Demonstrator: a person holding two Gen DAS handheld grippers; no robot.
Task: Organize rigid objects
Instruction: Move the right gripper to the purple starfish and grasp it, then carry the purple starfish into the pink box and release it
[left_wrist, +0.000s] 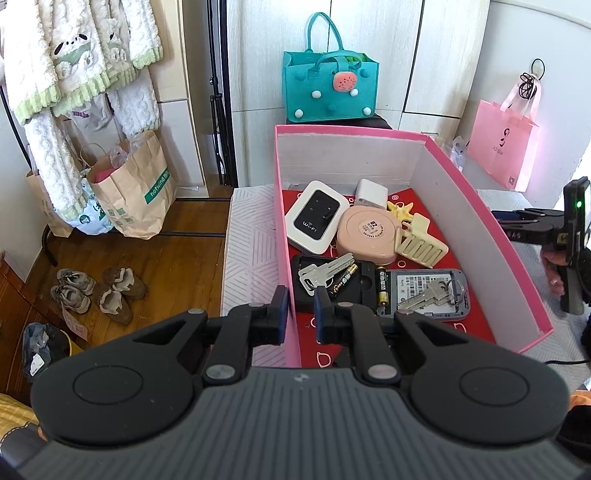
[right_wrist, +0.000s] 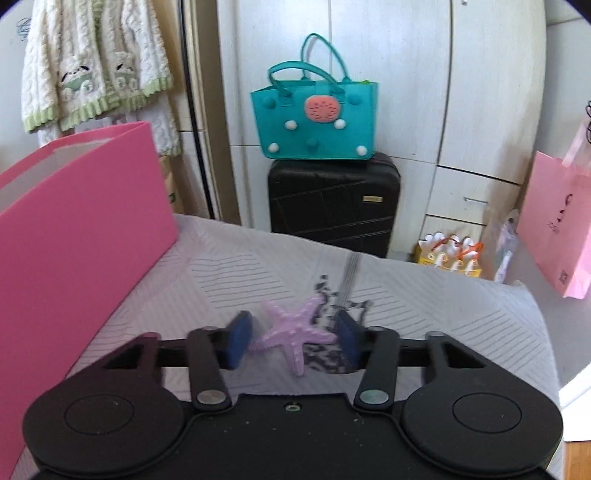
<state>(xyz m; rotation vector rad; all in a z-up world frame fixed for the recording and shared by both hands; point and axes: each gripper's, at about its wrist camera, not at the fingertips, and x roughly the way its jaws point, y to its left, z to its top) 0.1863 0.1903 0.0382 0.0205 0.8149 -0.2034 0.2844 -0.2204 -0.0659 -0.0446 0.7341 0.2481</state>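
Note:
A pink box (left_wrist: 461, 206) stands on the bed and holds a white WiFi router (left_wrist: 317, 217), a white charger (left_wrist: 372, 192), a pink round case (left_wrist: 367, 234), a cream hair claw (left_wrist: 419, 242), a yellow starfish (left_wrist: 399, 209), keys (left_wrist: 327, 271), batteries (left_wrist: 382, 290) and a phone (left_wrist: 430, 293). My left gripper (left_wrist: 301, 314) straddles the box's left wall, jaws narrowly apart, holding nothing. My right gripper (right_wrist: 291, 338) is open around a purple starfish (right_wrist: 293, 332) lying on the bedspread, pads (right_wrist: 238, 338) not touching it. The box wall (right_wrist: 74, 229) is to its left.
A teal felt bag (right_wrist: 314, 122) sits on a black suitcase (right_wrist: 334, 201) behind the bed. A pink paper bag (right_wrist: 557, 225) hangs at right. Paper bags (left_wrist: 133, 192) and shoes (left_wrist: 99, 291) are on the wood floor at left. A black patterned item (right_wrist: 332, 295) lies beside the starfish.

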